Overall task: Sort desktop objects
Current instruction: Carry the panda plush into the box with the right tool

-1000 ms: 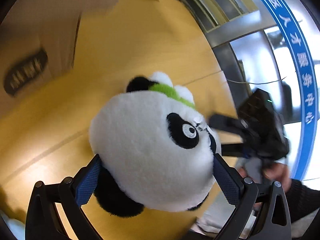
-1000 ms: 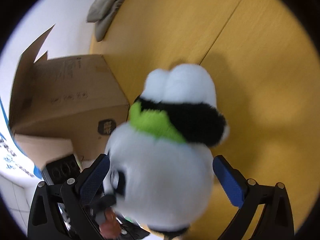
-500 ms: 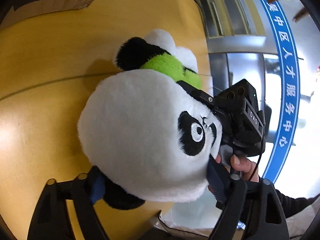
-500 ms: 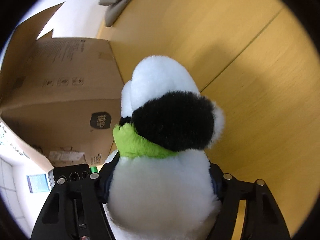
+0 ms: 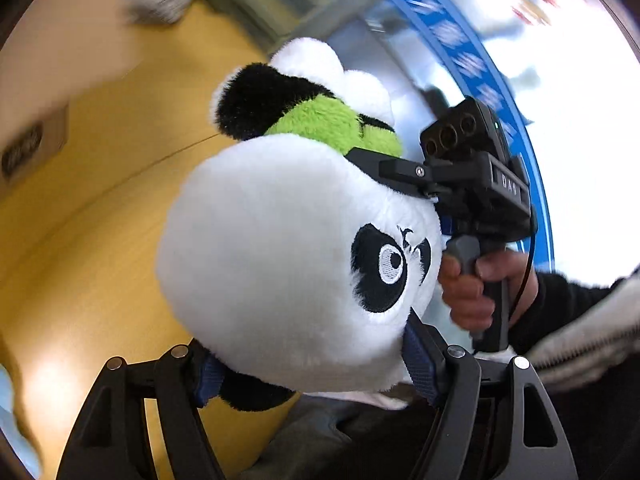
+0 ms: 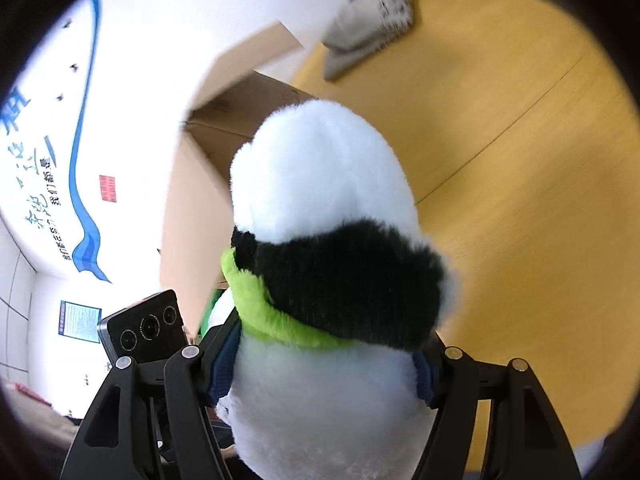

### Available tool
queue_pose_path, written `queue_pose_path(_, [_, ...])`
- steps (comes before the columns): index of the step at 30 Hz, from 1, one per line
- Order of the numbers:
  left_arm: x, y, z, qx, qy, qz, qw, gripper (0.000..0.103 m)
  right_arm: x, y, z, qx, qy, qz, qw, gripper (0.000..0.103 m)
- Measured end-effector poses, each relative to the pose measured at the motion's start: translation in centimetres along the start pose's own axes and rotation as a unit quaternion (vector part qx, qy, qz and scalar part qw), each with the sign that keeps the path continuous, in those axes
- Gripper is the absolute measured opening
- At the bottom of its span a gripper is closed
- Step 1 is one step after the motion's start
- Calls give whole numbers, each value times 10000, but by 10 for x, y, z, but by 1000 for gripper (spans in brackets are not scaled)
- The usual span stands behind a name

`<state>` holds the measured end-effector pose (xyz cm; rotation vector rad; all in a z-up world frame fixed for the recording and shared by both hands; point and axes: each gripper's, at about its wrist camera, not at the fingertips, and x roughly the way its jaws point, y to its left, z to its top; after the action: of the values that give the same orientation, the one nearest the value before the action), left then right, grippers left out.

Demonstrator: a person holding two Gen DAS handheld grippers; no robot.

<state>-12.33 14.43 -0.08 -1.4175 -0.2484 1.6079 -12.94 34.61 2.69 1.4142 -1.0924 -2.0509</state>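
A plush panda point(image 5: 288, 248) with a green scarf is held in the air above the yellow table point(image 5: 80, 240). My left gripper point(image 5: 312, 364) is shut on its head from below. My right gripper point(image 6: 320, 372) is shut on its body near the neck; the panda point(image 6: 332, 240) fills that view. The right gripper body and the hand holding it show in the left wrist view point(image 5: 472, 184). The left gripper's camera block shows in the right wrist view point(image 6: 144, 332).
An open cardboard box point(image 6: 224, 128) stands on the table behind the panda, its flap raised; it also shows blurred in the left wrist view point(image 5: 32, 148). A grey-white cloth bundle point(image 6: 372, 20) lies at the far table edge. A wall with blue lettering is behind.
Both grippers have closed on the panda and lifted it off the table. The views have tilted up, showing more wall and the open box top.
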Motion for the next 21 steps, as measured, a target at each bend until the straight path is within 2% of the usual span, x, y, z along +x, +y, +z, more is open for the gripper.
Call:
queue_pose_path(4, [1,-35,3,446,-10,-142,9989,78,-38,15,-22,30,-367,-196,9991,69])
queue_pose_path(8, [-40,-47,16,607,-565,-259,9962,78,-52,79,-2,-812,-796,-197,9933,69])
queue_pose_path(12, [-125,-38,37,557,-1451,-5,9879,78,-28,166,38,-1788,-1032,90,9784,69])
queue_pose_path(14, [-171,-29,44,461,-1803,162,9824,78,-10,215,53,-2322,-1031,351,9666,69])
queue_pose_path(18, [-281,-7,53,356,-2476,812,9648,78,48,308,89,-3157,-772,978,9406,69])
queue_pose_path(21, [-348,19,56,78,-2759,1230,9533,78,103,369,115,-3585,-401,1303,9235,69])
